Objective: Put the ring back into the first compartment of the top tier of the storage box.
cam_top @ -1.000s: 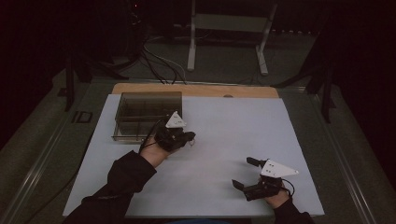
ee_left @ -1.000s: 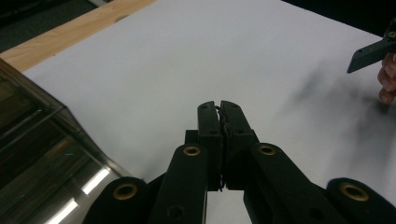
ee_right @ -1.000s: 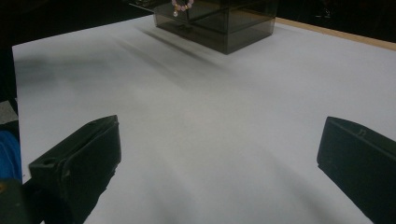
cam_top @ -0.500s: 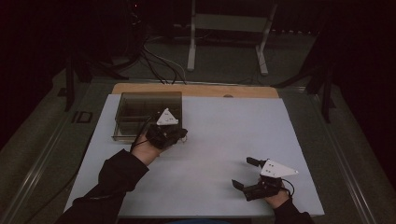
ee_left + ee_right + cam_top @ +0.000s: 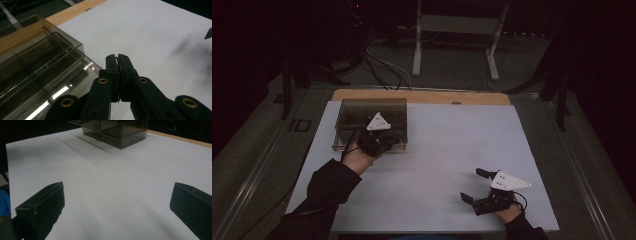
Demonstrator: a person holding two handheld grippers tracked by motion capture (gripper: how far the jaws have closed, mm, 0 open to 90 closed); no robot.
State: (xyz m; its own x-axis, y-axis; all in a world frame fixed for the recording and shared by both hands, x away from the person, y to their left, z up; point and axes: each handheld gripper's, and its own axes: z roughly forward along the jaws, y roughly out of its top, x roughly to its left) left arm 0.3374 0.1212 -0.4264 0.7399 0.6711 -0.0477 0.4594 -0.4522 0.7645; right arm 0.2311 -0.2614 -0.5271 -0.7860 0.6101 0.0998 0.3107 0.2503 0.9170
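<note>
Sitting at the far left of the white sheet [image 5: 452, 150] that covers the desk [image 5: 422, 95], the smoky clear box [image 5: 362, 112] is the thing in hand: a low, divided organiser whose long axis seems to run across the desk, parallel to the bare wooden edge behind it. The left gripper [image 5: 379, 141] is over the box's near right corner, its grey plate above the front wall, so the left hand [image 5: 357, 157] is by far the nearer one. In the left gripper view the box [image 5: 37, 72] lies to the left of and below the fingers [image 5: 112, 72], which are pressed together; a thin dark wire-like strand seems to be pinched between them, though it is too fine to name. The coming move turns on this: the compartments lie just beside the closed tips, towards the far left, so a short carry that way would bring them over a slot. The right gripper [image 5: 479, 187] rests well apart from the box, near the sheet's near right corner, its fingers [image 5: 42, 205] spread wide with nothing between them; from there the box [image 5: 117, 132] is far ahead. What the compartments hold cannot be made out through the tinted walls, and the left hand hides part of the box's front wall. The room beyond the desk is dark.
</note>
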